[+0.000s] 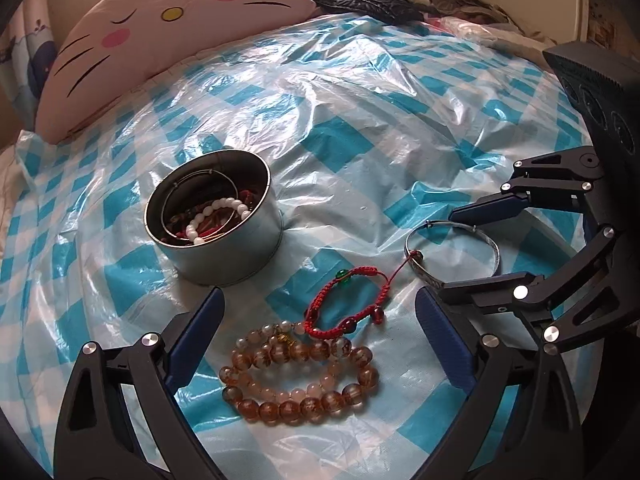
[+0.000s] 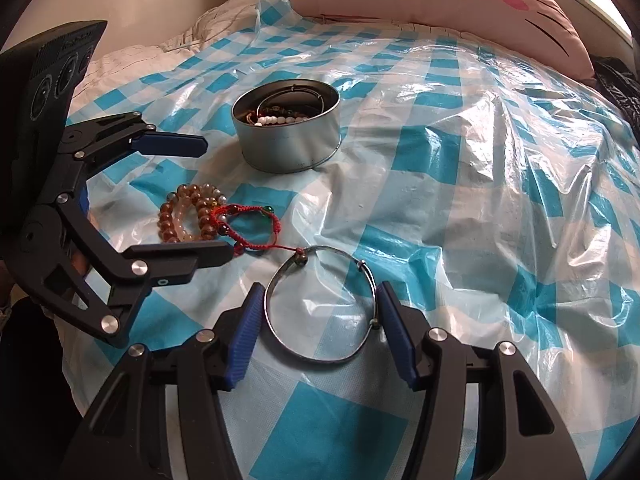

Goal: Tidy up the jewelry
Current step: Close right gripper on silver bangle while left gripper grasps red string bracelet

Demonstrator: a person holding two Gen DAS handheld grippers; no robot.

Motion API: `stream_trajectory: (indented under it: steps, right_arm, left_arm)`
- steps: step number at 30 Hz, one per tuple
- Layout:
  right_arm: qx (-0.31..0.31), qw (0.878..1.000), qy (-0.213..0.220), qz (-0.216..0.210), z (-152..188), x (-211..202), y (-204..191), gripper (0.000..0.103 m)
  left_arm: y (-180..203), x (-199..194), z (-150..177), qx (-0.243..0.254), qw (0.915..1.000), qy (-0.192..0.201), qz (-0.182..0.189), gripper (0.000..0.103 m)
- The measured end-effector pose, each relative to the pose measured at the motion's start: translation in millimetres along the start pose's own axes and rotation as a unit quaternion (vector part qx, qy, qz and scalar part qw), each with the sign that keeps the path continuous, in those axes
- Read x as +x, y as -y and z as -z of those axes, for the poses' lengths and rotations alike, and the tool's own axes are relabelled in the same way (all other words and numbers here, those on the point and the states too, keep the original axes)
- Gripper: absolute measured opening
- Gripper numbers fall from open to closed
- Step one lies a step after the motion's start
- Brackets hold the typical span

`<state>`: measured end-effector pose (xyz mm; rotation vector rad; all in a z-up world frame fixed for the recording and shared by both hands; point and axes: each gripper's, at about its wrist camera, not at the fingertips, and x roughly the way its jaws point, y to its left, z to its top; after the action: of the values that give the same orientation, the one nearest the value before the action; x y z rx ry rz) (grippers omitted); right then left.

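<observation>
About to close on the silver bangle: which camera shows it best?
The right wrist view: the silver bangle lies whole, flat between the open right gripper. The left wrist view shows it small at the side, partly hidden by the right gripper's fingers.

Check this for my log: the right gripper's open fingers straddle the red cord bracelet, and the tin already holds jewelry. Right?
Not quite. The right gripper straddles the silver bangle, as the right wrist view shows. The red cord bracelet lies beside it, toward the left gripper. The tin does hold jewelry.
</observation>
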<state>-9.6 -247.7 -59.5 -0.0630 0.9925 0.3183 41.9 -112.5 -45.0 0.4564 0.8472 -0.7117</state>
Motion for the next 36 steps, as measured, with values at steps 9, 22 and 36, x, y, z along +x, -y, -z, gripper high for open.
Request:
stream_trajectory:
  steps: [9,22,36]
  right_arm:
    - [0.013,1.0,-0.001,-0.014,3.4,4.4,4.6,0.056]
    - [0.044,0.998,0.028,-0.023,8.5,-5.4,5.4,0.056]
    - [0.078,0.991,0.1,-0.038,-27.5,-25.0,-3.9,0.056]
  left_arm:
    - [-16.4,22.3,-1.6,-0.058,0.9974,-0.038,0.018,0.014]
    - [-46.9,-41.7,28.9,-0.209,0.9762,0.056,0.01,0.004]
    - [-60.5,-68.3,19.7,-0.225,0.9683,0.108,-0.003,0.004]
